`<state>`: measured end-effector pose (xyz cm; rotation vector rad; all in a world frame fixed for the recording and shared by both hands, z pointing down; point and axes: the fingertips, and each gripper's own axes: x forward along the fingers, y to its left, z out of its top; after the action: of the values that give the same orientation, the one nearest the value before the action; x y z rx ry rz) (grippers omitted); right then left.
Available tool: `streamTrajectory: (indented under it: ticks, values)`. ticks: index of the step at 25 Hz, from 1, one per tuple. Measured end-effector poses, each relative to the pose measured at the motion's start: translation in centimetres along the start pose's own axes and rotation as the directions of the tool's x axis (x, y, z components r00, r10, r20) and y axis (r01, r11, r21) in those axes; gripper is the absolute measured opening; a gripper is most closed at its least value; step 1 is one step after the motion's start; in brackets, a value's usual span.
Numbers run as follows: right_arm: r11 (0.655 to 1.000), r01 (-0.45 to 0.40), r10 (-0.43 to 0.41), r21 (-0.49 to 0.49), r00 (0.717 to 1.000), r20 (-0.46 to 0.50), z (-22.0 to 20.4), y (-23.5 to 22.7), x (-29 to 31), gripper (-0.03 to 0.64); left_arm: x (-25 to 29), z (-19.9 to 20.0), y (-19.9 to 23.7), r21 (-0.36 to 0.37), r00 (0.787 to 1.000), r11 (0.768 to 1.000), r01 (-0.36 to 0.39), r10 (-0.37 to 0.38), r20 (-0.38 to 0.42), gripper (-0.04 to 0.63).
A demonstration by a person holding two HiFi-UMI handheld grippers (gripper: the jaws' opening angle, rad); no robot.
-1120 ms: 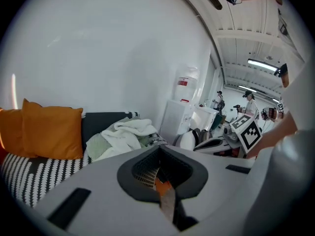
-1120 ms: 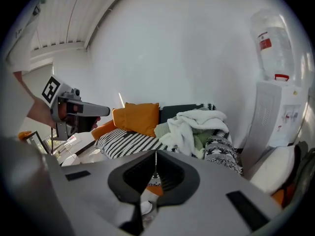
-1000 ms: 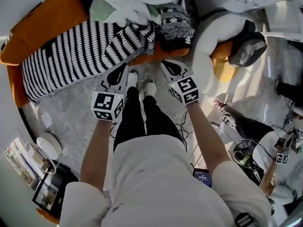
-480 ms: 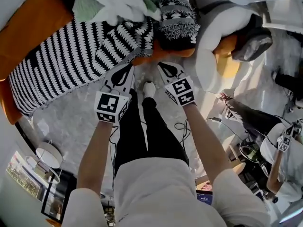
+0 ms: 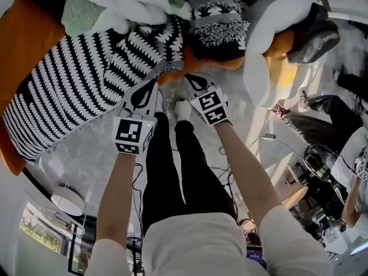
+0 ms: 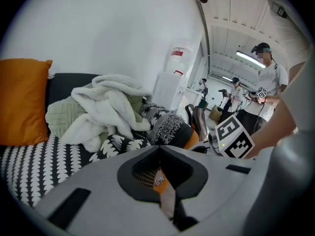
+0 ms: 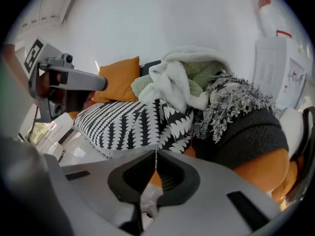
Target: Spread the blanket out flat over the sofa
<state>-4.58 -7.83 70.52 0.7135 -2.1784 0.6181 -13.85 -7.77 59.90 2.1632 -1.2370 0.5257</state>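
Black-and-white blanket [image 5: 80, 91] lies on the sofa [image 5: 23, 45]; left tongs [image 5: 154, 83] and right tongs [image 5: 188, 77], both pinched closed by the sofa's front edge, could shove its hem into folds

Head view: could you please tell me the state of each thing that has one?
Black-and-white blanket: draped over the sofa seat, one end folded and rumpled.
White and green throws: crumpled in a heap.
Fringed dark blanket: bunched up beside the heap.
Left gripper: jaws together at the blanket's hem.
Right gripper: jaws together at the same hem.
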Motion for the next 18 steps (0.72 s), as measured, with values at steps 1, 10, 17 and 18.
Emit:
streamTrajectory:
  ticks: [1,10,17,18]
  values:
    - [1.0,0.0,0.0,0.0,1.0,-0.005,-0.3,-0.1,0.7,0.026,0.6,-0.4,0.3,0.002,1.0,1.0,0.002,-0.002,-0.002,0.018]
    - [1.0,0.023,-0.022,0.019,0.998,-0.066,-3.3,-1.4,5.9,0.026,4.2,-2.7,1.8,0.013,0.998,0.999,0.038,-0.037,-0.042,0.018]
    - [1.0,0.03,-0.029,-0.001,0.994,-0.108,-5.2,-2.2,9.6,0.094,6.4,-4.1,3.2,0.012,0.998,0.999,0.04,-0.04,-0.058,0.018]
    - [1.0,0.03,-0.03,-0.006,0.993,-0.114,-5.2,-2.3,10.0,0.102,6.6,-4.2,3.3,0.011,0.997,0.999,0.041,-0.04,-0.059,0.018]
